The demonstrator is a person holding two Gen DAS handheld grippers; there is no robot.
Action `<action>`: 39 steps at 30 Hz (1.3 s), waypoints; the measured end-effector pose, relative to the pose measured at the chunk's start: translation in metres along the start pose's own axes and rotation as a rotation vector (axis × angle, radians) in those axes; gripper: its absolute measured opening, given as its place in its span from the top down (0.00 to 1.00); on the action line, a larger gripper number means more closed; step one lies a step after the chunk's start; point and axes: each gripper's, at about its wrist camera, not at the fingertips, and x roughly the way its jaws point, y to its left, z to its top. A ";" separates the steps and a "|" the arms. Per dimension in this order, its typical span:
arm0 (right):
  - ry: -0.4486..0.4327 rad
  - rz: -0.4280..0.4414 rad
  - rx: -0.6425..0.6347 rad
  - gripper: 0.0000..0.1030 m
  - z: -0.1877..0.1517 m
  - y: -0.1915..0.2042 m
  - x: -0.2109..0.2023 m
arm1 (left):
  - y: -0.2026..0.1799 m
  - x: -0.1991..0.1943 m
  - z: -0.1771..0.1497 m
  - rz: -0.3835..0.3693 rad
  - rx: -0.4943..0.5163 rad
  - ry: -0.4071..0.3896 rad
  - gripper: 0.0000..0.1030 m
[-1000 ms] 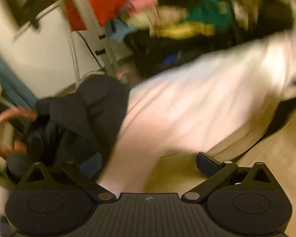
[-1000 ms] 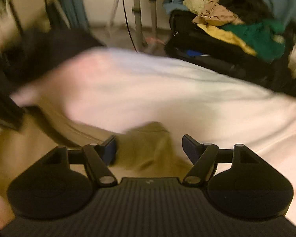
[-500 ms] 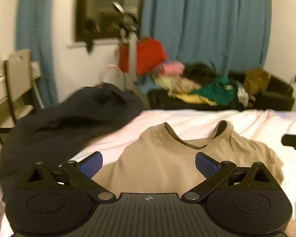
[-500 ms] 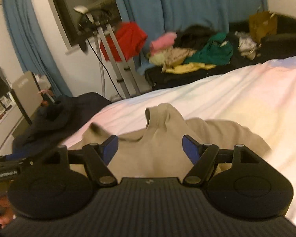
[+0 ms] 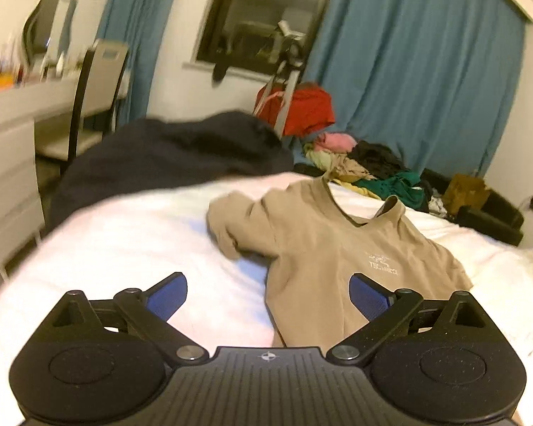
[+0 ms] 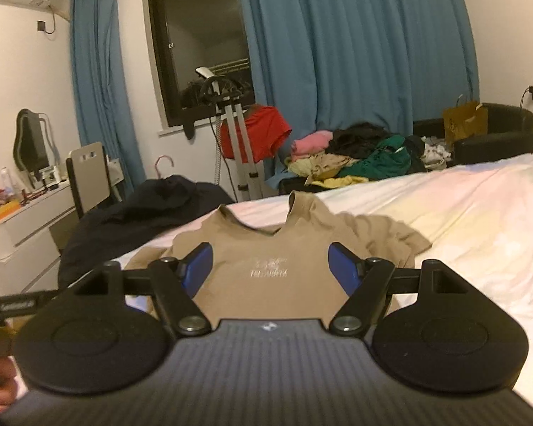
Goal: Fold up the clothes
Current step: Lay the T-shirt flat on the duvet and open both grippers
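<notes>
A tan T-shirt (image 5: 323,245) with a small white chest logo lies face up on the white bed (image 5: 131,248), collar pointing away, its left sleeve bunched. It also shows in the right wrist view (image 6: 266,248). My left gripper (image 5: 268,296) is open and empty, held above the bed at the shirt's left side. My right gripper (image 6: 270,269) is open and empty, held above the shirt's lower half.
A dark garment (image 5: 167,156) lies heaped at the bed's far left corner (image 6: 152,209). A pile of coloured clothes (image 6: 351,156) sits on a black sofa beyond. A garment steamer stand with a red top (image 6: 256,131), a chair (image 6: 89,177) and a white dresser (image 6: 21,227) stand at left.
Both grippers have pulled up and back from the bed. The view has gone from blurred sheet close up to the shirt lying spread out. The left gripper has shifted left.
</notes>
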 end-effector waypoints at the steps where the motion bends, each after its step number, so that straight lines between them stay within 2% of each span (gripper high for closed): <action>1: -0.008 0.014 0.010 0.00 -0.002 -0.003 0.000 | 0.004 0.006 -0.001 -0.013 -0.025 0.017 0.05; 6: -0.005 0.018 0.123 0.00 -0.008 -0.021 0.013 | 0.022 0.055 0.004 -0.044 -0.114 0.065 0.06; 8: 0.006 0.012 0.161 0.00 -0.017 -0.029 0.023 | 0.033 0.087 0.008 -0.045 -0.193 0.075 0.08; 10: 0.026 -0.002 0.184 0.00 -0.028 -0.036 0.036 | 0.044 0.125 0.011 -0.046 -0.300 0.082 0.13; 13: 0.069 -0.024 0.216 0.00 -0.040 -0.048 0.061 | 0.068 0.170 0.010 -0.109 -0.492 0.104 0.19; 15: 0.080 -0.032 0.236 0.00 -0.047 -0.055 0.078 | 0.075 0.194 0.009 -0.158 -0.616 0.114 0.19; 18: 0.118 -0.052 0.263 0.00 -0.055 -0.063 0.104 | 0.072 0.222 0.013 -0.177 -0.717 0.077 0.19; 19: 0.130 -0.047 0.274 0.00 -0.057 -0.065 0.111 | 0.070 0.231 0.016 -0.162 -0.733 0.066 0.21; 20: 0.140 -0.045 0.284 0.00 -0.059 -0.067 0.119 | 0.067 0.237 0.020 -0.125 -0.732 0.058 0.26; 21: 0.146 -0.047 0.287 0.00 -0.061 -0.068 0.124 | 0.065 0.243 0.024 -0.088 -0.731 0.049 0.42; 22: 0.152 -0.050 0.288 0.00 -0.063 -0.069 0.129 | 0.064 0.249 0.029 -0.018 -0.717 0.053 0.59; 23: 0.156 -0.055 0.294 0.00 -0.065 -0.071 0.132 | 0.066 0.252 0.032 0.020 -0.702 0.045 0.67; 24: 0.160 -0.061 0.301 0.00 -0.067 -0.072 0.135 | 0.068 0.255 0.035 0.058 -0.687 0.037 0.82; 25: 0.163 -0.066 0.312 0.00 -0.068 -0.074 0.137 | 0.069 0.258 0.038 0.096 -0.672 0.029 0.92; 27: 0.162 -0.082 0.332 0.00 -0.069 -0.078 0.138 | 0.073 0.253 0.047 0.112 -0.608 -0.020 0.98; 30: 0.142 -0.115 0.329 0.00 -0.069 -0.080 0.136 | 0.060 0.242 0.071 0.214 -0.364 -0.092 0.98; 32: 0.125 -0.132 0.308 0.00 -0.067 -0.079 0.135 | 0.054 0.248 0.084 0.307 -0.236 -0.092 0.98; 33: 0.123 -0.129 0.299 0.00 -0.067 -0.078 0.135 | 0.053 0.255 0.085 0.338 -0.203 -0.073 0.96; 36: 0.123 -0.115 0.260 0.00 -0.066 -0.073 0.135 | 0.057 0.265 0.075 0.337 -0.185 0.038 0.89; 38: 0.116 -0.110 0.227 0.00 -0.064 -0.068 0.133 | 0.059 0.258 0.065 0.327 -0.198 0.088 0.77; 39: 0.112 -0.108 0.210 0.00 -0.063 -0.065 0.132 | 0.060 0.246 0.060 0.301 -0.216 0.095 0.62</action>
